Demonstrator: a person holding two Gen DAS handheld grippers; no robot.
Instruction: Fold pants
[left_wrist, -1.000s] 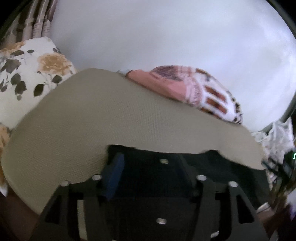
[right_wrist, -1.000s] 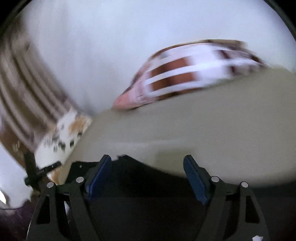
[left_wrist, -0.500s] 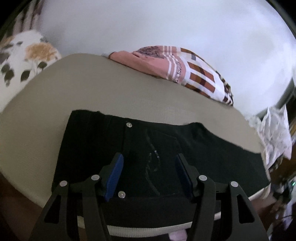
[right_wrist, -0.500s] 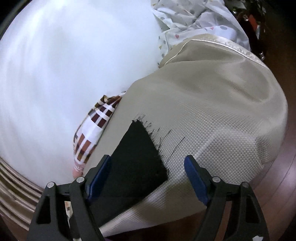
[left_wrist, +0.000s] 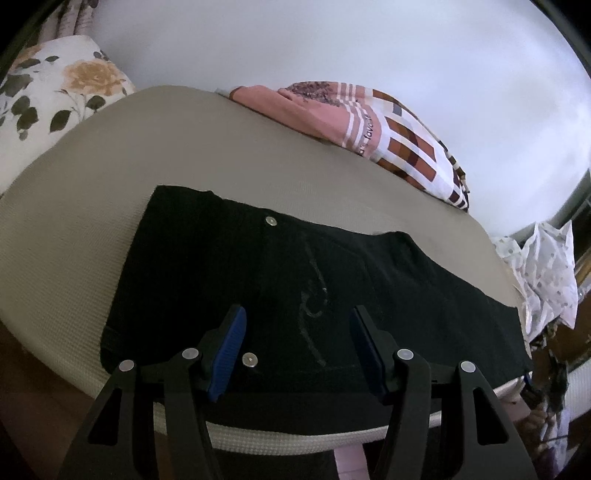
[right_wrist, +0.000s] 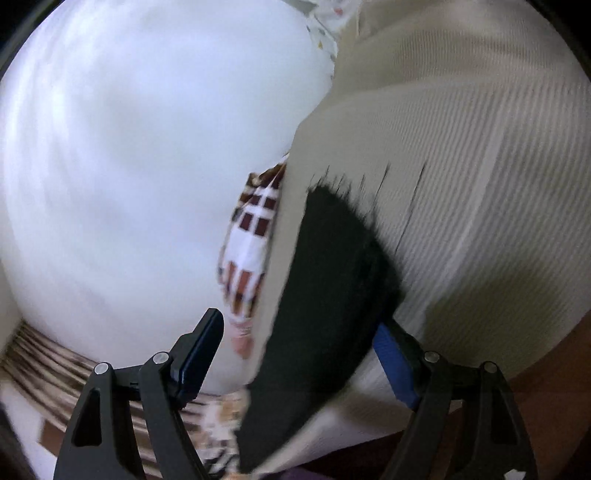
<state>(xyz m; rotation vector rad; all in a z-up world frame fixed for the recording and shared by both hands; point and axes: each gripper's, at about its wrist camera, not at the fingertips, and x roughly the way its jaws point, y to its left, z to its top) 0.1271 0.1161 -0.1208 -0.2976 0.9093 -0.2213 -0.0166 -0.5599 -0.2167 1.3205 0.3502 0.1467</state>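
Note:
Black pants (left_wrist: 303, 280) lie flat and lengthwise on a beige mattress (left_wrist: 207, 155), waist end to the left, with a metal button and a rivet showing. My left gripper (left_wrist: 297, 332) hovers open over the near edge of the waist area, its blue pads (left_wrist: 227, 350) apart and not pressing the cloth. The right wrist view is rolled and blurred. It shows the frayed leg end of the pants (right_wrist: 332, 266) on the mattress (right_wrist: 480, 166). My right gripper (right_wrist: 295, 347) is open, with the leg end lying between its wide-set fingers, untouched by the pads.
A folded pink and checked cloth (left_wrist: 373, 129) lies along the far side of the mattress by a white wall. A floral pillow (left_wrist: 55, 96) sits at the far left. A dotted white cloth (left_wrist: 546, 273) hangs at the right end. Brown floor (right_wrist: 546, 376) lies beside the mattress.
The pants, bunched right at the left gripper before, now lie spread flat on the mattress. The right gripper swung, rolled and dropped toward the frayed leg end.

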